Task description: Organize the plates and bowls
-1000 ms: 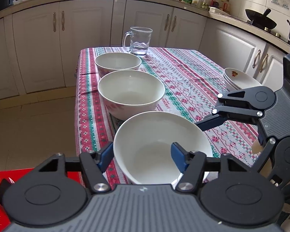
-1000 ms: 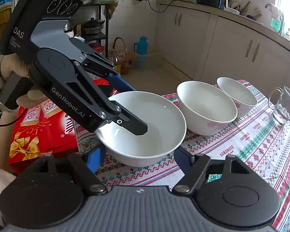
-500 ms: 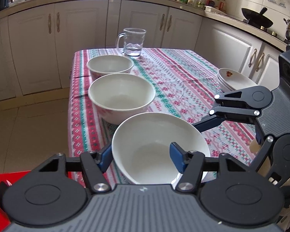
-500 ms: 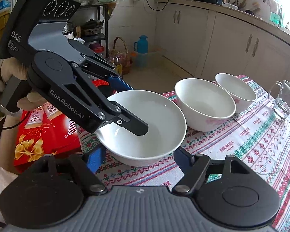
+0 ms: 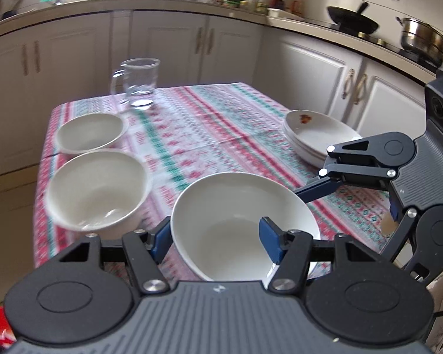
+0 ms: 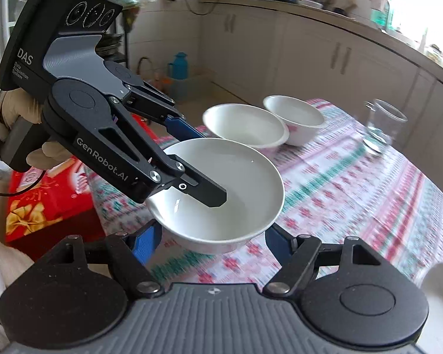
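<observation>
A wide, shallow white bowl [image 5: 236,221] hangs just above the patterned tablecloth [image 5: 209,124], held from two sides. My left gripper [image 5: 215,242] is shut on its near wall, with one blue pad inside and one outside. In the right wrist view the left gripper [image 6: 198,159] reaches in from the left, and its black fingertip [image 6: 214,196] lies inside the bowl [image 6: 239,177]. My right gripper [image 6: 211,240] is shut on the bowl's lower body, a finger on each side. Its finger [image 5: 319,190] meets the bowl's right rim in the left wrist view.
Two deeper white bowls [image 5: 97,188] [image 5: 88,132] stand in a row along the table's left side. A glass mug [image 5: 138,85] stands at the far end. A stack of flower-printed plates [image 5: 319,135] sits at the right edge. A red box [image 6: 44,194] lies on the floor.
Both grippers have carried the shallow bowl to the right and slightly up, away from the row of deep bowls toward the table's middle. Neither grip has changed.
</observation>
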Demonstrator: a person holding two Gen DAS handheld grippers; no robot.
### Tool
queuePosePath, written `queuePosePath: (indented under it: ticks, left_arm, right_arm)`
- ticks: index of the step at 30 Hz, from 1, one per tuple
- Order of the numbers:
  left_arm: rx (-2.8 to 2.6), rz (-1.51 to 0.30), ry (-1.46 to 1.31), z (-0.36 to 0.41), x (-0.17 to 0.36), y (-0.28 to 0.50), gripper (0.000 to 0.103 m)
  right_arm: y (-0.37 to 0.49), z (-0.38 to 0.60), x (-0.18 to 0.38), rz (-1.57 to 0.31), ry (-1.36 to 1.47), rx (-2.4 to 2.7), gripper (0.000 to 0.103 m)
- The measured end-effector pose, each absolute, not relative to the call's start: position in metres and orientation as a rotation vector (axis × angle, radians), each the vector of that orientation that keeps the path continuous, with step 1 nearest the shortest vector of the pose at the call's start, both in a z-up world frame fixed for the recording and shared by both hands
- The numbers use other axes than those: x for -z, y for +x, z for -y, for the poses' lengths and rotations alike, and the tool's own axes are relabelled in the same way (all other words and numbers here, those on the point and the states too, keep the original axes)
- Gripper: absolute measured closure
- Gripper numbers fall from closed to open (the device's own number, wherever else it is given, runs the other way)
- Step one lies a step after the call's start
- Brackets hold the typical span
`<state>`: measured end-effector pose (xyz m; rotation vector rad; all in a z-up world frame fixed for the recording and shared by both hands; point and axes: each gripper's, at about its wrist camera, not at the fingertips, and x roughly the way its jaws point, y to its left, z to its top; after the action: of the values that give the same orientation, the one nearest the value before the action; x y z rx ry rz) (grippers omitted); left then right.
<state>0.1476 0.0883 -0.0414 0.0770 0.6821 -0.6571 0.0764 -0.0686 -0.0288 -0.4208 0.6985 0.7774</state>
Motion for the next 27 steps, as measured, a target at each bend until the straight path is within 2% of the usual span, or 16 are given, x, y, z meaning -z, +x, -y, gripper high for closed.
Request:
queuePosePath:
  ticks: [10, 27]
  left_arm:
    - [0.721, -0.689, 0.108, -0.051, 0.046, 0.155, 0.042]
    - [0.724, -0.737, 0.11, -0.036, 0.058, 0.162, 0.042]
  right_arm:
    - [0.074, 0.104, 0.03, -0.72, -0.392, -0.702, 0.022]
    - [0.075, 0.119, 0.038, -0.749, -0.365, -0.699, 0.022]
